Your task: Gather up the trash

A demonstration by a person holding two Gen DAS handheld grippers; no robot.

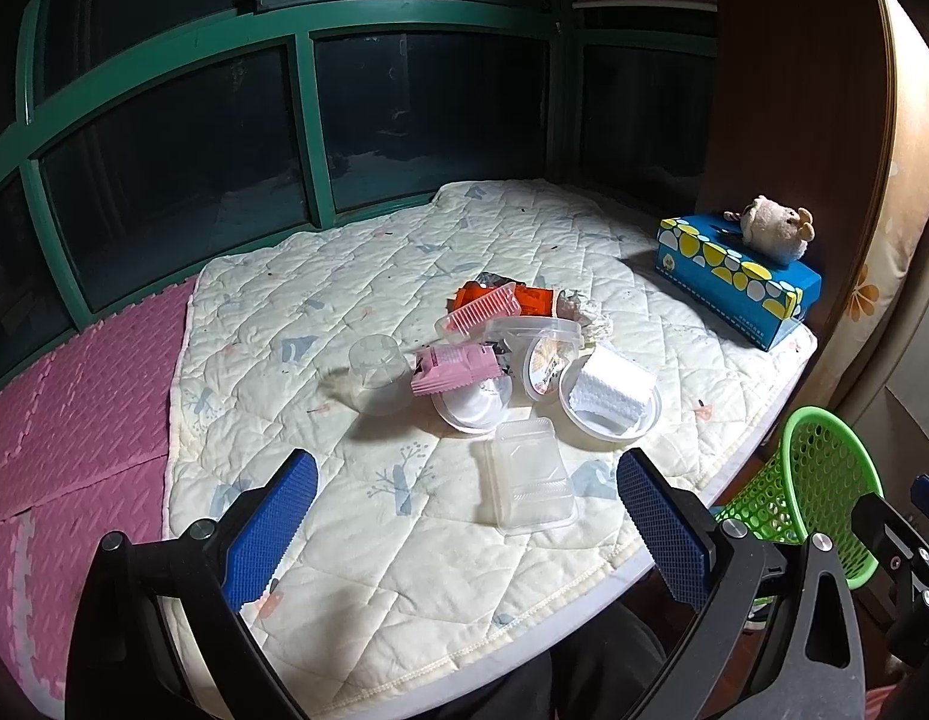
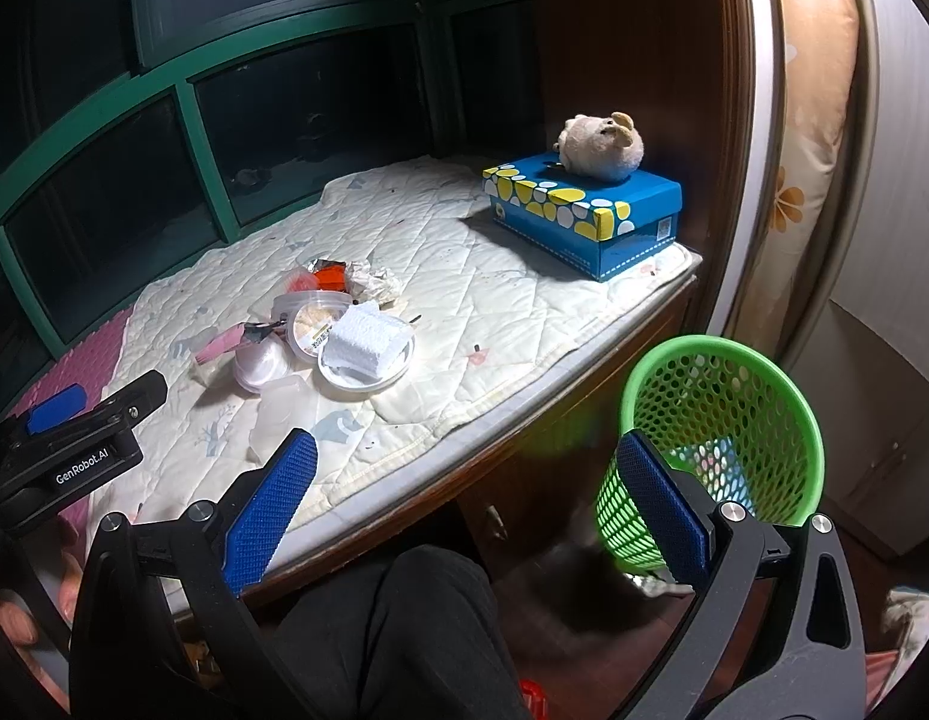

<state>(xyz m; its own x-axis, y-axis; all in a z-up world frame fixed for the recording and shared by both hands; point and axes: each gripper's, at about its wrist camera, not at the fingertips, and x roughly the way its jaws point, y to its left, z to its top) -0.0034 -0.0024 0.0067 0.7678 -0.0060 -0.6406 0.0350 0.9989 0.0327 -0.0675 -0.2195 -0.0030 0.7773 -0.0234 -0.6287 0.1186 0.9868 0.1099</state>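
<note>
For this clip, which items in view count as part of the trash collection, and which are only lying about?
Part of the job:
- clear clamshell container
- clear plastic cup
- pink wrapper
- orange wrapper
- white bowl holding folded white paper
- round lidded tub
- green mesh bin

Just lying about:
- blue tissue box
- plush toy on it
- pink foam mat

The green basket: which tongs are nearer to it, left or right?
Right. The right tongs hang open beside the green basket; the left tongs, also open, sit over the quilt, farther left.
</note>
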